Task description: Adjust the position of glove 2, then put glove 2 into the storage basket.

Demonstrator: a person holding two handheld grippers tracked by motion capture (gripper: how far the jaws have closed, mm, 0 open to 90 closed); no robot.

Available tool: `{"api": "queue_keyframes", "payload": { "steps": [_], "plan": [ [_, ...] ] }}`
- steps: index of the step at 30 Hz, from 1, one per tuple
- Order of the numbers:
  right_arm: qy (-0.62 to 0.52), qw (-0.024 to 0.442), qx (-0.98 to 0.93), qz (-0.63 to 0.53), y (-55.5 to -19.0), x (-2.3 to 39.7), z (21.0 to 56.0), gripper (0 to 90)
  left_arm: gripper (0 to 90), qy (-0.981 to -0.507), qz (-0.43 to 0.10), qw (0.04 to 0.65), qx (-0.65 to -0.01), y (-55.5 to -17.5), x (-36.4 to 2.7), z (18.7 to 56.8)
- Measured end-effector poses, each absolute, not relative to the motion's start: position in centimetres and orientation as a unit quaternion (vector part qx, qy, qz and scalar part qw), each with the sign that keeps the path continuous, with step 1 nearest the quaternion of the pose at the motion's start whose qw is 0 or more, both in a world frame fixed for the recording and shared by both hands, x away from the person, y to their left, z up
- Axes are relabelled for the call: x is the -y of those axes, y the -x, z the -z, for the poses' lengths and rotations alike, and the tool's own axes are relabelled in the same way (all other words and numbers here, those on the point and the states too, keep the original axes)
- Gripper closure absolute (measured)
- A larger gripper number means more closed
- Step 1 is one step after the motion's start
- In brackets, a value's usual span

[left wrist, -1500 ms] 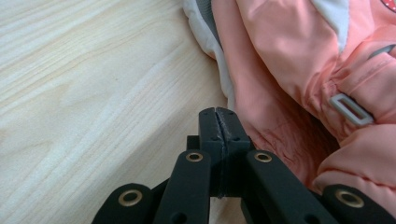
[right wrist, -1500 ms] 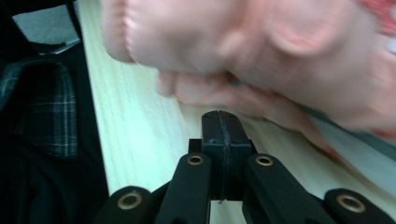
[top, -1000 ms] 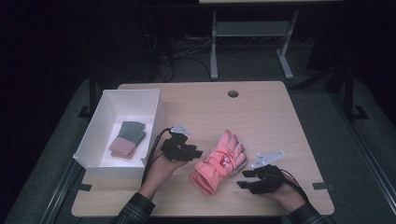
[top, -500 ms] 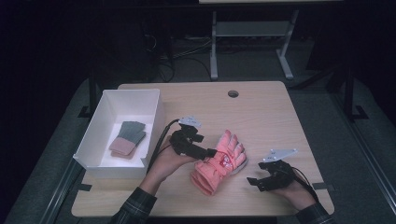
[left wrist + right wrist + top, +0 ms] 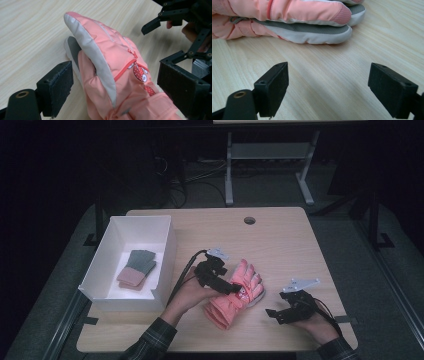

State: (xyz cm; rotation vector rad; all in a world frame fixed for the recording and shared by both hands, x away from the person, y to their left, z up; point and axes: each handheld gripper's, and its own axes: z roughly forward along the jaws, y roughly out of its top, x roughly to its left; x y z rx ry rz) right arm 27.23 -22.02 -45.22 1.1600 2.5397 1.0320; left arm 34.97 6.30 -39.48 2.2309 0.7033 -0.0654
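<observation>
**Ana:** While the left gripper [image 5: 231,289] hangs right over the pink glove [image 5: 234,296], its jaws stand wide apart on either side of the glove's edge, not yet pressing it. So nothing is gripped at this point.

**Ben:** And the glove lies flat on the table [image 5: 280,235], near the front edge, about midway across. The right gripper [image 5: 272,313] sits low just beside it, jaws spread too, with bare wood between them.

**Ana:** My guess is the glove is bound for the white box [image 5: 165,255] at the left. Some folded cloths [image 5: 137,268], green and pinkish, lie in there already.

**Ben:** If so, the whole job is ahead: close on it, lift, carry it across.

**Ana:** Anything in the way?

**Ben:** Only the near wall of the box to clear, I'd say. A padded glove is bulky and floppy, so it could sag or slip from a pinch at the edge.
</observation>
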Motion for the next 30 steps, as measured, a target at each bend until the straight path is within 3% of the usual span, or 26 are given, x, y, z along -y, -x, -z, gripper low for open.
{"api": "queue_keyframes", "payload": {
  "steps": [11, 30],
  "plan": [
    [-0.391, 0.086, -0.849, -0.344, -27.2, 22.3, 45.2, 16.5, 12.8, -0.889, 0.031, 0.358, -0.283, -35.4, -5.0, 41.7],
    [-0.392, 0.089, -0.851, -0.339, -27.3, 22.4, 45.2, 16.4, 12.5, -0.894, 0.088, 0.326, -0.295, -36.0, -4.5, 44.9]
  ]
}}
